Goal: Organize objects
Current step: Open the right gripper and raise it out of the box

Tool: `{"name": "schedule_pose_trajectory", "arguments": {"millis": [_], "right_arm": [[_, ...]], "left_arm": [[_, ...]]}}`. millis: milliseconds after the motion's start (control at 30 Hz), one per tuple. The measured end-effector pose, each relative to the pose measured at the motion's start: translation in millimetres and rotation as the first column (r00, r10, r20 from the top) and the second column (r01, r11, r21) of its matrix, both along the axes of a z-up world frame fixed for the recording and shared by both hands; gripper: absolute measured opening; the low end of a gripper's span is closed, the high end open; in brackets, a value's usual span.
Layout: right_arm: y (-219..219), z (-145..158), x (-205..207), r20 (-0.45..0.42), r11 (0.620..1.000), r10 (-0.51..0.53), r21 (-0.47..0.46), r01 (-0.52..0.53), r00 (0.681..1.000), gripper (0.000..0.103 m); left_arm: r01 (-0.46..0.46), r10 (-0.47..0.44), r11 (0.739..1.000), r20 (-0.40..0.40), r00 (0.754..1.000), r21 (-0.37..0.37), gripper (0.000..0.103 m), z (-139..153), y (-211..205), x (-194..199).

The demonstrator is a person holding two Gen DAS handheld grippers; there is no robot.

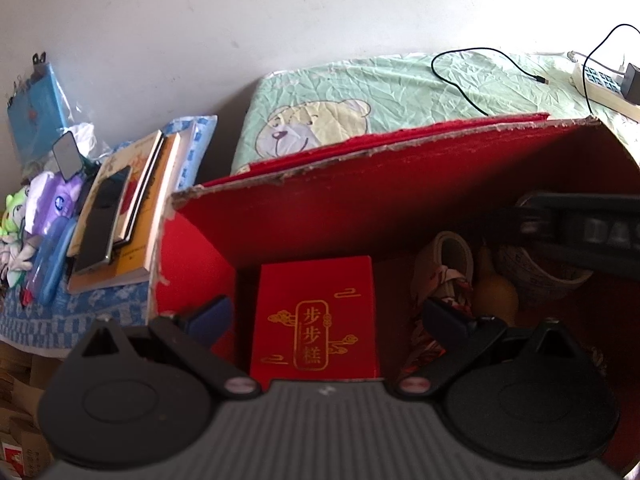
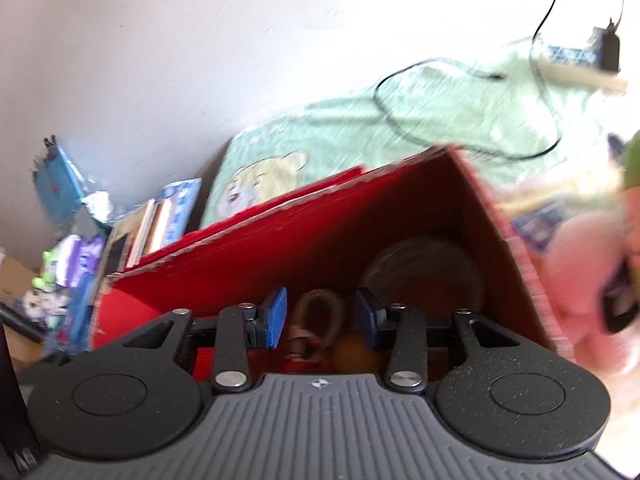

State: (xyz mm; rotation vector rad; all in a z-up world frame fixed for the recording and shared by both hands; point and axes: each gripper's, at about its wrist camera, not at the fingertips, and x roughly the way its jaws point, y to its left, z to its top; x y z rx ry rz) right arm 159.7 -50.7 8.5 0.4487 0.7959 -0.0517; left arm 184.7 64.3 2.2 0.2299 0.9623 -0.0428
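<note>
A large open red cardboard box (image 1: pixel 304 208) fills both views. Inside it lie a small red box with gold characters (image 1: pixel 316 316), a beige roll (image 1: pixel 444 264), a yellow gourd (image 1: pixel 496 292) and a patterned cup (image 1: pixel 536 280). My left gripper (image 1: pixel 328 316) hangs over the small red box, open wide, with its pads clear of the box's sides. A dark gripper body (image 1: pixel 580 232) reaches into the box from the right. In the blurred right wrist view my right gripper (image 2: pixel 322 318) is open with nothing between its fingers, above the roll (image 2: pixel 320 312) and the gourd (image 2: pixel 352 354).
Left of the box are stacked books (image 1: pixel 132 216) with a phone (image 1: pixel 102 224) on top, a small mirror (image 1: pixel 68 156), a purple pack and plush toys. Behind lies a green bear sheet (image 1: pixel 360 96) with a black cable and a power strip (image 1: pixel 600 84). A pink plush (image 2: pixel 580 280) sits right of the box.
</note>
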Motion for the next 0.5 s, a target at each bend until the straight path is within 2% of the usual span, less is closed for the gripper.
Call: {"name": "schedule_pose_trajectory", "arguments": {"millis": [167, 267, 333, 433, 500], "right_arm": [[-7.2, 2.3, -20.4, 0.009, 0.999, -0.014, -0.049, 0.014, 1.0, 0.044], [-10.0, 8.4, -31.6, 0.035, 0.999, 0.001, -0.053, 0.001, 0.999, 0.043], [-14.6, 15.1, -42.5, 0.065, 0.998, -0.018, -0.065, 0.023, 0.998, 0.05], [-19.1, 24.3, -52.6, 0.108, 0.997, -0.026, -0.071, 0.034, 0.994, 0.052], [-22.4, 28.7, -57.9, 0.128, 0.997, -0.024, -0.064, 0.033, 0.992, 0.057]], "left_arm": [[-0.024, 0.024, 0.999, 0.012, 1.0, -0.027, 0.101, 3.2, 4.8, -1.4], [-0.047, 0.049, 0.998, 0.048, 0.998, -0.042, 0.101, 9.7, 8.0, -7.7], [-0.05, 0.053, 0.997, 0.063, 0.997, -0.061, 0.101, 17.4, 9.3, -15.3], [-0.053, 0.059, 0.996, 0.086, 0.995, -0.067, 0.101, 30.1, 9.6, -29.5], [-0.057, 0.063, 0.996, 0.097, 0.993, -0.063, 0.101, 38.3, 10.1, -39.2]]}}
